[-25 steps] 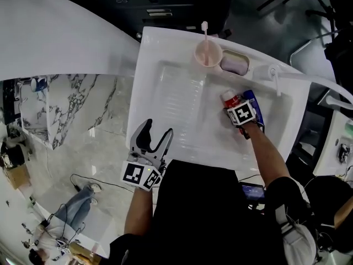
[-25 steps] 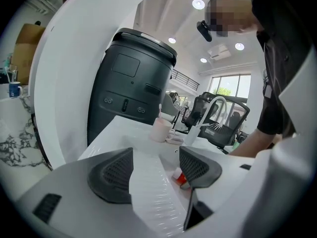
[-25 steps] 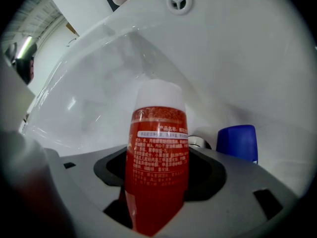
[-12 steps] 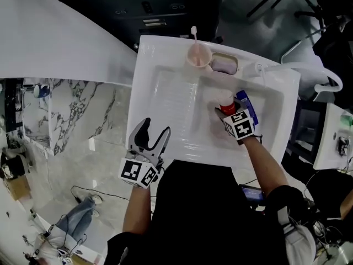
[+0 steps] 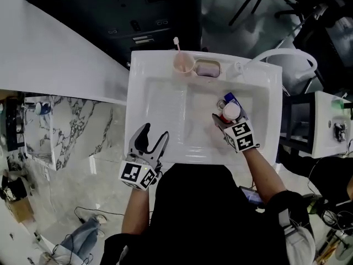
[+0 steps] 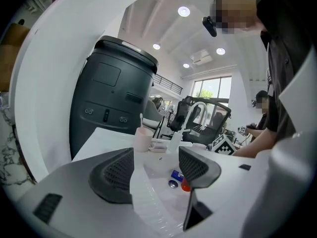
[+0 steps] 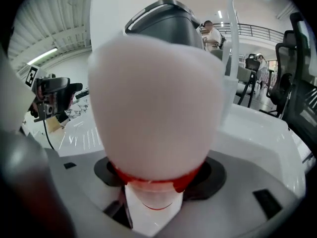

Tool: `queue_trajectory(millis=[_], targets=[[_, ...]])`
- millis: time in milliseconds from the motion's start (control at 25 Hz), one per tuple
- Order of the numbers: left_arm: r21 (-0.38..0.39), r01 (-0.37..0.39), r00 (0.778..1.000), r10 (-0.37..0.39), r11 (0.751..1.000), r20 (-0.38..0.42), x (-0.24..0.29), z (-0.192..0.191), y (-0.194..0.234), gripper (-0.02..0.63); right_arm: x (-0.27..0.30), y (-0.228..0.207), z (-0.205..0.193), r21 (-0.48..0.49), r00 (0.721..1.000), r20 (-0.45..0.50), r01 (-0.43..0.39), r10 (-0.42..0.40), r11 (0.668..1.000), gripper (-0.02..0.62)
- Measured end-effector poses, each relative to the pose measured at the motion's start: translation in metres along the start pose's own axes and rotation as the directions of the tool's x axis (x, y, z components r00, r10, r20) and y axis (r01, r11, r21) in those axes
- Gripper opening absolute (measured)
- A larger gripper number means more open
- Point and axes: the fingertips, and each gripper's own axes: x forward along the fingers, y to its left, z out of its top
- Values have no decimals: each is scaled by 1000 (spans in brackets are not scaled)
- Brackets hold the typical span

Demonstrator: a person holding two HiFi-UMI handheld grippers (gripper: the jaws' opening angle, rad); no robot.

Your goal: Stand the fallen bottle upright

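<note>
Head view: right hand-held gripper (image 5: 227, 117) clamps bottle (image 5: 231, 110) in sink (image 5: 193, 160); left hand-held gripper (image 5: 154, 132) open at rim.

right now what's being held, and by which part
The right gripper holds the bottle by its white part below the red band; the left gripper is empty.

**Clothing:** 1 black short-sleeved top (image 5: 205, 214) is worn by the person.

**Equipment:** 2 hand-held grippers are recorded.
- The left gripper (image 5: 155, 131) is fitted with a pale grey shell and 2 curved dark grey jaws.
- Ribbed pads (image 6: 117, 174) are noted on the inner faces of the jaws.
- Small dark rectangular recesses (image 6: 48, 207) are set in the shell.
- 1 cube with black-and-white square markers (image 5: 138, 175) is mounted at its rear.
- The right gripper (image 5: 229, 116) is built alike, its marker cube (image 5: 242, 137) included.
</note>
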Motion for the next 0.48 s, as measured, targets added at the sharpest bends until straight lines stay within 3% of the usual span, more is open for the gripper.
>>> queue_trajectory(millis=[280,480], targets=[[26,40,997,-41,999,59,6,23,-13,296,-29,21,40,-45,995,100,-17,22,999,295],[34,26,995,-29,999,92,-7,31,-11,296,-31,39,72,-93,987,146,-55,68,994,295]])
